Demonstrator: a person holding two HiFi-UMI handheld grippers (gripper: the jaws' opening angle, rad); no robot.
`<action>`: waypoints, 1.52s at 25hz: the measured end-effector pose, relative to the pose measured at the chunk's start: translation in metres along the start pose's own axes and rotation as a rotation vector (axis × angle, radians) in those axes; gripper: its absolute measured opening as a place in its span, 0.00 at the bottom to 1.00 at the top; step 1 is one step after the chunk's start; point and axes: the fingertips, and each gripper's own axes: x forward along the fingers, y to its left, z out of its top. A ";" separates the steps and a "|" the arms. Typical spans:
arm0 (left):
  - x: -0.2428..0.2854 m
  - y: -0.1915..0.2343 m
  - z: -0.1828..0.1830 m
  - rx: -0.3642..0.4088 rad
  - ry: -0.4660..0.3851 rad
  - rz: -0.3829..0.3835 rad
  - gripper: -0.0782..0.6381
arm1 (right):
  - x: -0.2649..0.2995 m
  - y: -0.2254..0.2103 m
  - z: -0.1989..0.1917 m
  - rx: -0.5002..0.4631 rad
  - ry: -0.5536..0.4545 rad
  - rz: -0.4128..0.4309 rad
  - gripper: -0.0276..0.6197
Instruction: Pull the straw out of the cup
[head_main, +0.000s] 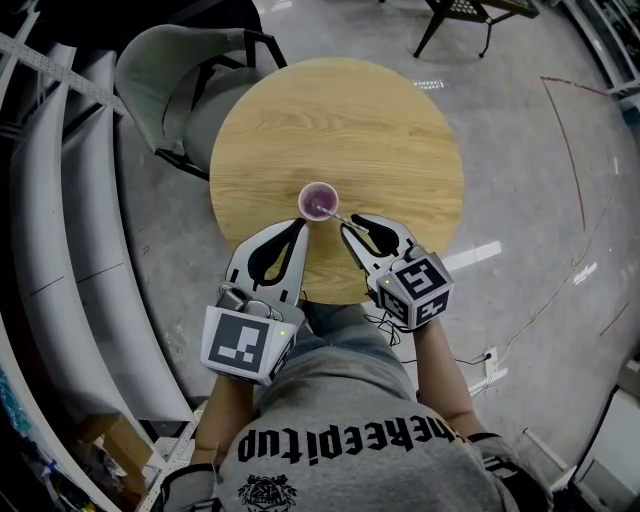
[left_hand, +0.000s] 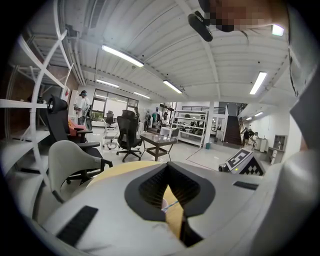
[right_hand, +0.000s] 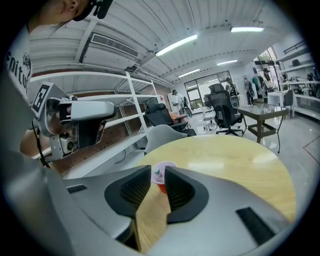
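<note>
A small pink cup (head_main: 318, 201) stands near the front middle of the round wooden table (head_main: 400, 130). Its straw (head_main: 340, 216) leans out toward my right gripper (head_main: 353, 223). In the right gripper view the cup (right_hand: 165, 167) and straw (right_hand: 157, 173) show in the narrow gap between the right gripper's (right_hand: 157, 171) jaws, which stand a little apart. My left gripper (head_main: 300, 226) hovers just left of the cup, its tips touching with nothing held. Through the left gripper's (left_hand: 167, 166) hollow I see a bit of the straw (left_hand: 171, 203).
A grey chair (head_main: 180, 70) is tucked against the table's far left edge. White shelving rails (head_main: 50, 200) run along the left. Black furniture legs (head_main: 450, 25) stand on the concrete floor beyond the table. Cables (head_main: 480, 360) lie on the floor at the right.
</note>
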 end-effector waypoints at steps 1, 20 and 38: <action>0.000 0.001 -0.001 -0.004 0.007 0.002 0.14 | 0.002 0.000 -0.002 0.000 0.006 0.001 0.22; 0.000 0.015 -0.005 -0.015 0.020 0.010 0.14 | 0.012 -0.003 0.007 -0.029 -0.006 -0.046 0.10; -0.015 0.028 0.005 0.013 -0.041 -0.063 0.14 | 0.003 0.017 0.035 -0.055 -0.050 -0.130 0.09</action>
